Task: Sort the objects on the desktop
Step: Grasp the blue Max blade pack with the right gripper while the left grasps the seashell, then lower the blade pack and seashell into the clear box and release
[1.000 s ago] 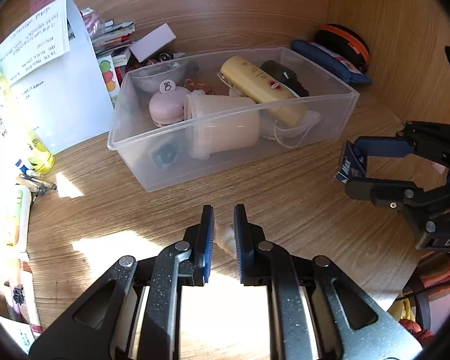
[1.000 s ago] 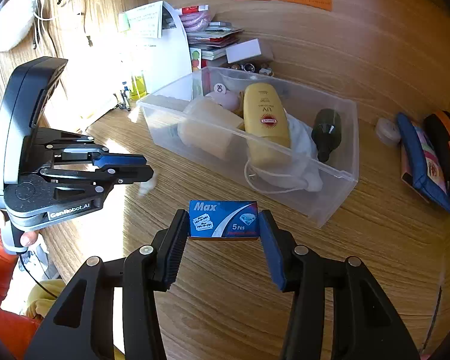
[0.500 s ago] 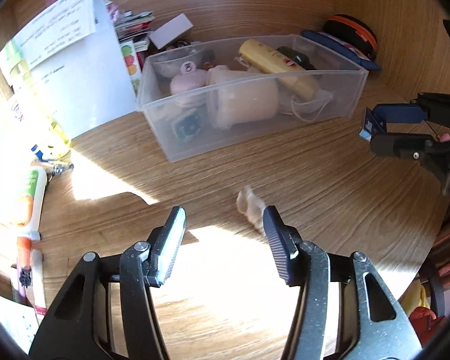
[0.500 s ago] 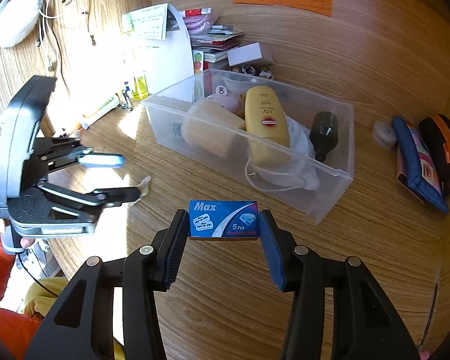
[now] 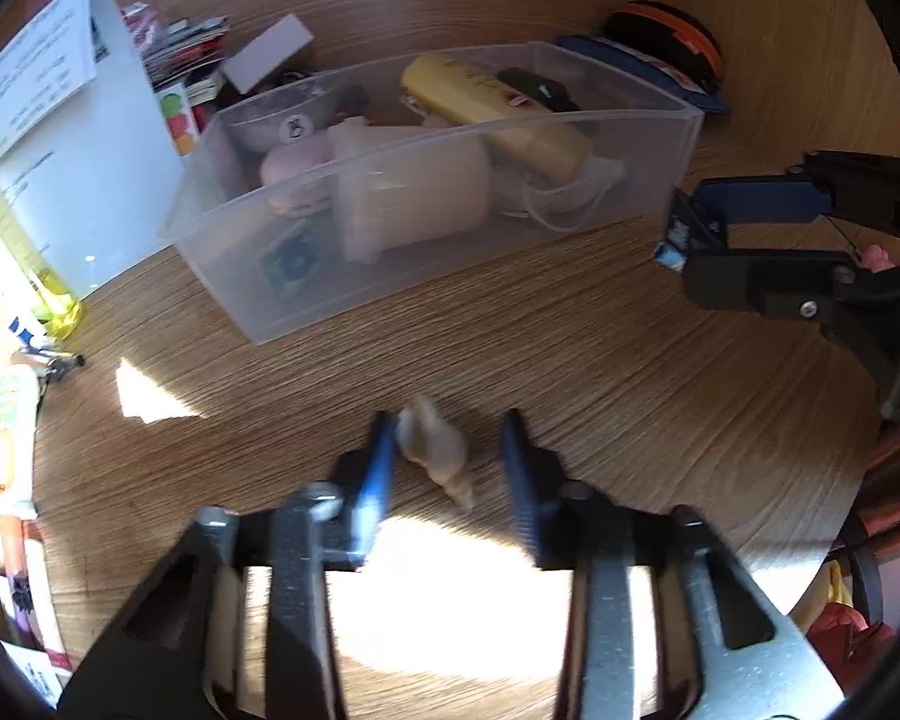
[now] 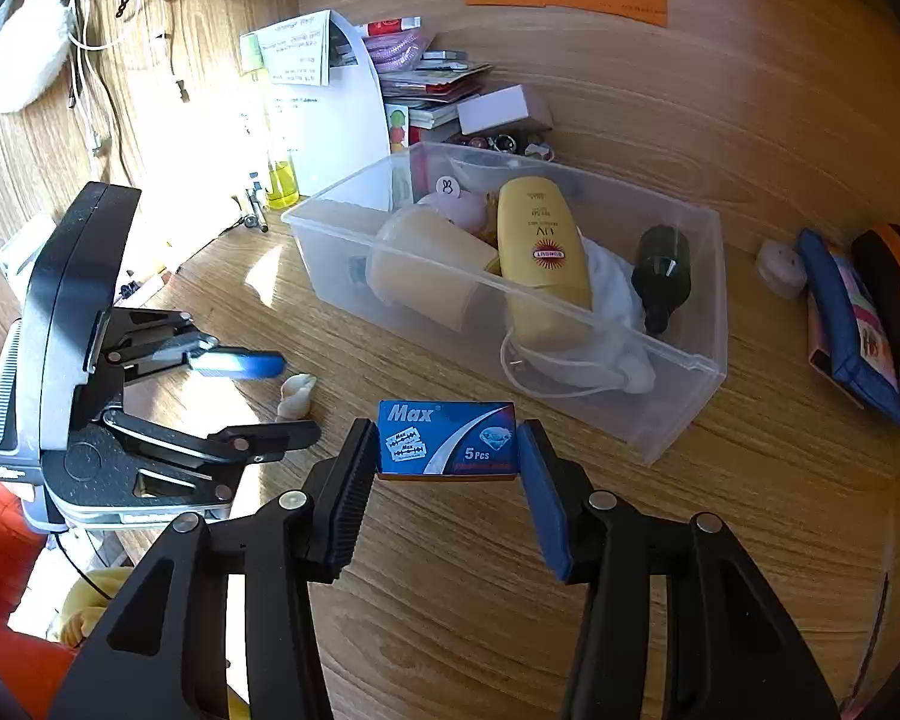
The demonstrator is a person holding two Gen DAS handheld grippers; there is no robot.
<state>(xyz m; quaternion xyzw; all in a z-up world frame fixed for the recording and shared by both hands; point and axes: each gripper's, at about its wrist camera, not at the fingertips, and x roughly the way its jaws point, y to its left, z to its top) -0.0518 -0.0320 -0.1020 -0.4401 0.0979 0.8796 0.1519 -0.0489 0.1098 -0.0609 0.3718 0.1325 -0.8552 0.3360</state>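
One clear plastic bin [image 6: 684, 360] at 12 o'clock on the wooden worktop [image 6: 450, 588] holds a yellow UV lotion bottle [image 6: 540, 252], a cream tumbler [image 6: 426, 270] on its side, a pink case [image 6: 459, 207], a dark bottle [image 6: 660, 270] and white cord. At 6 o'clock the right gripper [image 6: 447, 459] is clenched on a blue Max blade box [image 6: 447, 438] just short of the bin's near wall, bare worktop below. At 9 o'clock the left gripper [image 5: 447, 462] stands released around a pale seashell [image 5: 435, 441] on the worktop, its left finger [image 5: 378, 468] close against the shell.

Shell [image 5: 435, 441] on desk [image 5: 600, 372], before bin [image 5: 306, 300]
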